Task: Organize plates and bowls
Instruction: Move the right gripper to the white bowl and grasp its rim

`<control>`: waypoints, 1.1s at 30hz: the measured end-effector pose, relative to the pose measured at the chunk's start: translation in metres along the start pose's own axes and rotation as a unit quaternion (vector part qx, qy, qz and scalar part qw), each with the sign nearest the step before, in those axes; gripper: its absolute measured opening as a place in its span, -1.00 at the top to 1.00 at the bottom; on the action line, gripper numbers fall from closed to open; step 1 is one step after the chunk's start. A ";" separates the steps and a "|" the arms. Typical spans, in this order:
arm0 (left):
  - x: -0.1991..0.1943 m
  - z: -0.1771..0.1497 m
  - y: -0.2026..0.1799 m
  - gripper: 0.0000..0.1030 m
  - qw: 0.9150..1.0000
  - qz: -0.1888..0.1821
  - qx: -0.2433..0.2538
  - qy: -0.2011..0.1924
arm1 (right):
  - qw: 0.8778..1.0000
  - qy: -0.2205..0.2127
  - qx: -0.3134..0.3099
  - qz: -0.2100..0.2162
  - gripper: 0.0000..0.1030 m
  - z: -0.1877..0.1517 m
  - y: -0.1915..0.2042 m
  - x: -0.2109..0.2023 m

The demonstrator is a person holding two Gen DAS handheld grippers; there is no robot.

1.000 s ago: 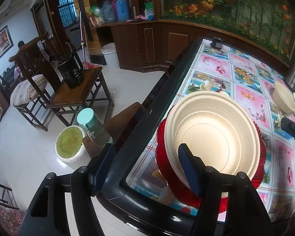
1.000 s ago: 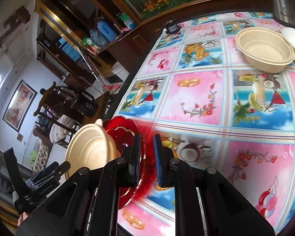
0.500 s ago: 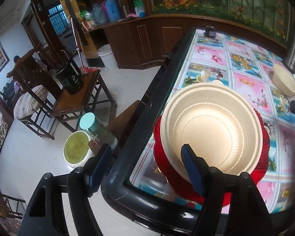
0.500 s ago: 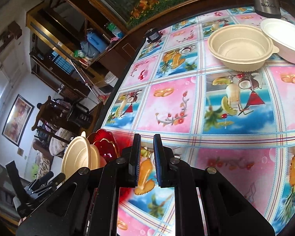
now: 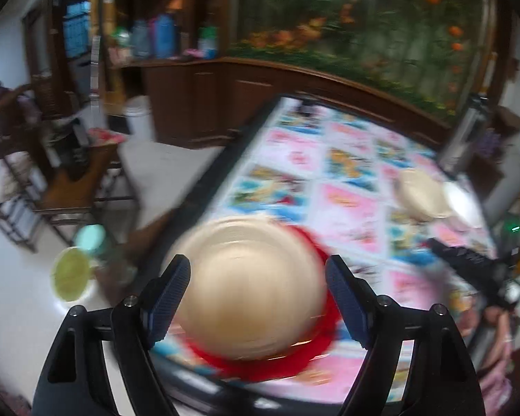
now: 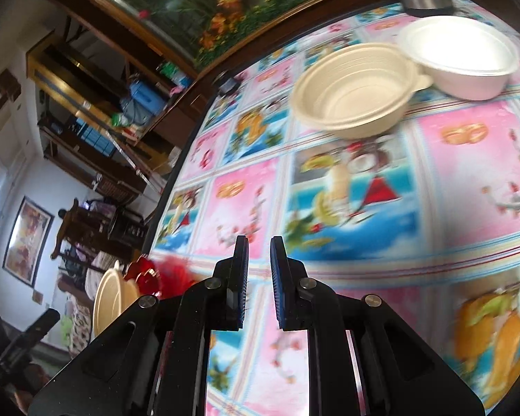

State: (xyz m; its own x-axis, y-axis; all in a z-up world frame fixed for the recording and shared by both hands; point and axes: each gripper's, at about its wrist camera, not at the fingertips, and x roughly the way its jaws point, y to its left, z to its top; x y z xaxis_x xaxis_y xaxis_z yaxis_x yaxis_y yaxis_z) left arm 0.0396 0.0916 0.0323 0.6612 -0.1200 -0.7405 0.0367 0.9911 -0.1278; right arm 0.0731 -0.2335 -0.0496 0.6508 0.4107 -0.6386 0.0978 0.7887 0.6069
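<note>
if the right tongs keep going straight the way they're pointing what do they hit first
Probably the tan bowl. The right tongs, nearly shut and empty, point across bare patterned tablecloth toward it, with the white bowl just right of that line. Depth is unclear; angled lower, they'd meet the cloth first.

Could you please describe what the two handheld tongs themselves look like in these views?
Both the left tongs and the right tongs have glossy black plastic frames with cut-out openings and small silver screw heads. Each finger carries a flat dark blue ribbed pad. No cables or printed markings are visible on them; blur hides finer detail.
</note>
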 end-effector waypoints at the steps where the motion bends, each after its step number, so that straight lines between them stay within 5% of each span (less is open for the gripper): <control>1: 0.005 0.003 -0.009 -0.56 1.000 -0.015 -0.001 0.006 | 1.000 -0.004 0.005 -0.003 0.75 0.004 -0.007 -0.004; 5: 0.045 0.028 -0.060 -0.56 0.997 -0.059 -0.004 0.044 | 0.999 -0.026 0.029 -0.008 0.75 0.024 -0.039 -0.022; 17: 0.146 0.100 -0.174 -0.56 0.997 0.008 0.038 0.069 | 0.988 -0.042 0.145 0.031 0.71 0.106 -0.120 -0.047; 23: 0.182 0.100 -0.203 -0.56 0.995 0.023 0.043 0.083 | 0.981 -0.029 0.183 0.055 0.56 0.104 -0.142 -0.036; 33: 0.191 0.089 -0.287 -0.56 0.989 -0.045 0.091 0.103 | 0.966 -0.084 0.237 0.060 0.52 0.105 -0.180 -0.087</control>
State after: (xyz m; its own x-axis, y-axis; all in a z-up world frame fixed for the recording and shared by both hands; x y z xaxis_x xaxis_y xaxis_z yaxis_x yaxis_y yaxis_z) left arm 0.2217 -0.2106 -0.0136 0.4829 -0.1983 -0.8529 0.2352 0.9676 -0.0918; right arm 0.0778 -0.4594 -0.0534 0.7875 0.3750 -0.4892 0.3221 0.4262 0.8453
